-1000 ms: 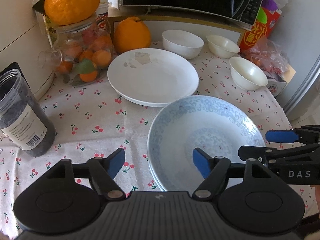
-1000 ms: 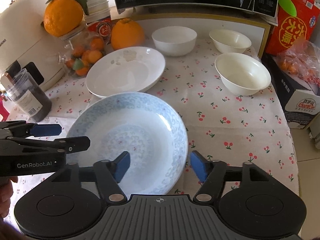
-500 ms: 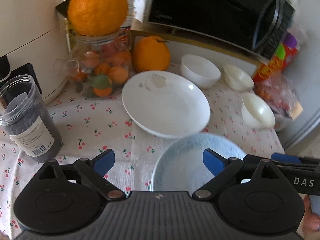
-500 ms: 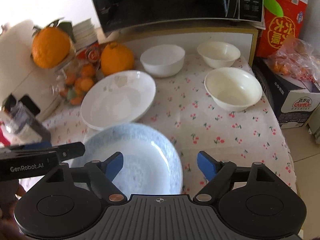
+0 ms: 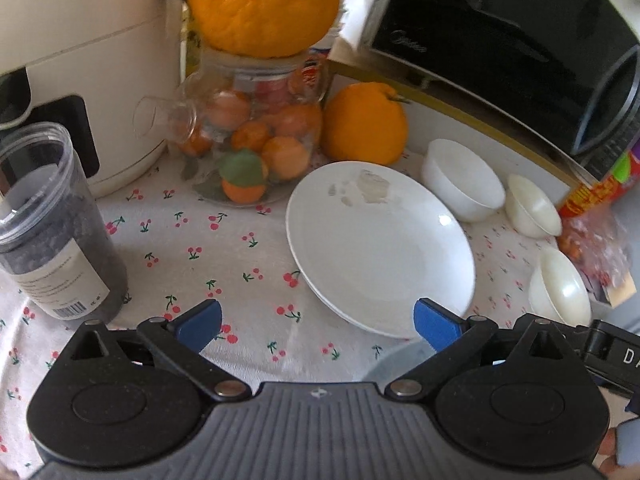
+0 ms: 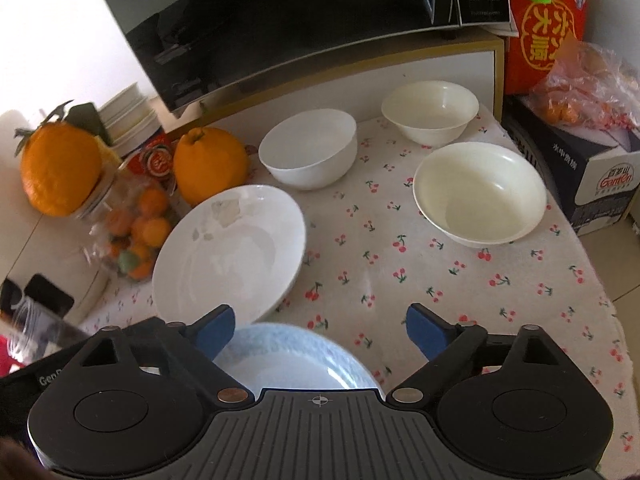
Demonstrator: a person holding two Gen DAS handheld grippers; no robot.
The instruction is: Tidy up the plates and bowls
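Observation:
A white plate (image 5: 380,248) lies on the cherry-print cloth; it also shows in the right wrist view (image 6: 232,252). A blue-patterned plate (image 6: 296,364) lies nearer, mostly hidden under both grippers; only a sliver (image 5: 394,354) shows in the left wrist view. A white bowl (image 6: 308,148) and two cream bowls (image 6: 430,110) (image 6: 480,192) sit at the back right. My left gripper (image 5: 318,322) is open and empty above the cloth. My right gripper (image 6: 320,330) is open and empty above the blue plate's far rim.
A glass jar of small oranges (image 5: 248,148) topped by a big orange (image 5: 264,4), another orange (image 5: 364,124), a dark-filled plastic jar (image 5: 52,224), a white appliance (image 5: 80,40), a microwave (image 6: 280,20), a red box (image 6: 548,20) and bagged fruit (image 6: 584,84) ring the table.
Both grippers have pulled back and risen from the blue plate, which has slid low under them in both views. Both jaws have stayed open and empty.

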